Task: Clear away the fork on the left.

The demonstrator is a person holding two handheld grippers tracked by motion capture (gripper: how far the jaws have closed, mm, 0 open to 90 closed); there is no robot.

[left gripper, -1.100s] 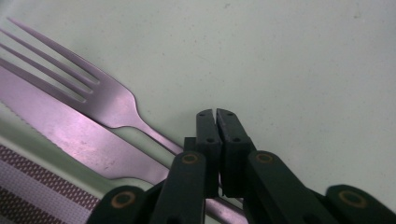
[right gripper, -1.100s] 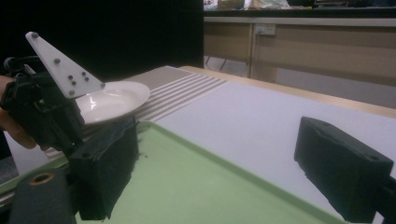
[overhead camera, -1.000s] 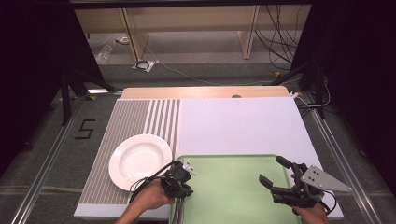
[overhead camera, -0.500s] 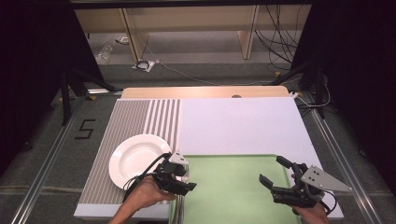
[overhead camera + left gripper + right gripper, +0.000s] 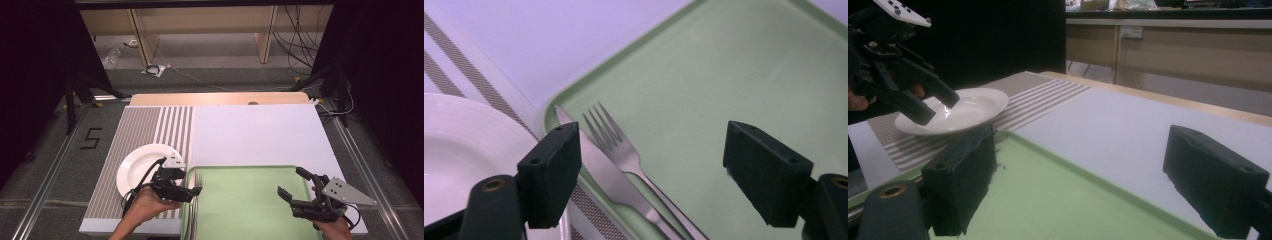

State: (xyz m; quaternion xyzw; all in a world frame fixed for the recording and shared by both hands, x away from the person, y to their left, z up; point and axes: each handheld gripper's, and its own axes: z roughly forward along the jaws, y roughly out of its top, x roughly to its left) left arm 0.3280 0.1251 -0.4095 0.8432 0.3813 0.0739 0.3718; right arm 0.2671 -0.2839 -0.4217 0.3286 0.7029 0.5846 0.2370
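We take the green tray [image 5: 250, 200] as our landmark. It lies at the near edge of the table, on the white mat [image 5: 255, 132], with its left rim beside the striped mat [image 5: 150, 130].

Our left gripper [image 5: 192, 186] hangs over the tray's left rim. Its jaws have just been opening and now stand wide apart, with nothing between the pads. In the left gripper view the fork [image 5: 616, 140] and the knife [image 5: 596, 167] lie directly below that gap, on the tray floor just inside the left rim. They rest side by side and look to be touching along their handles, the knife nearer the rim and the fork on the tray's inner side. The fork's tines and the knife's tip point toward the tray's far left corner. In the high view the fork [image 5: 196, 181] shows as thin bright lines along that same rim.

The white plate [image 5: 142, 167] sits off the tray, just beyond its left rim, on the striped mat.

Our right gripper [image 5: 292, 189] hovers above the tray's right half, well apart from the cutlery. Its jaws are spread wide and empty too, the tray floor visible between them in the right gripper view.
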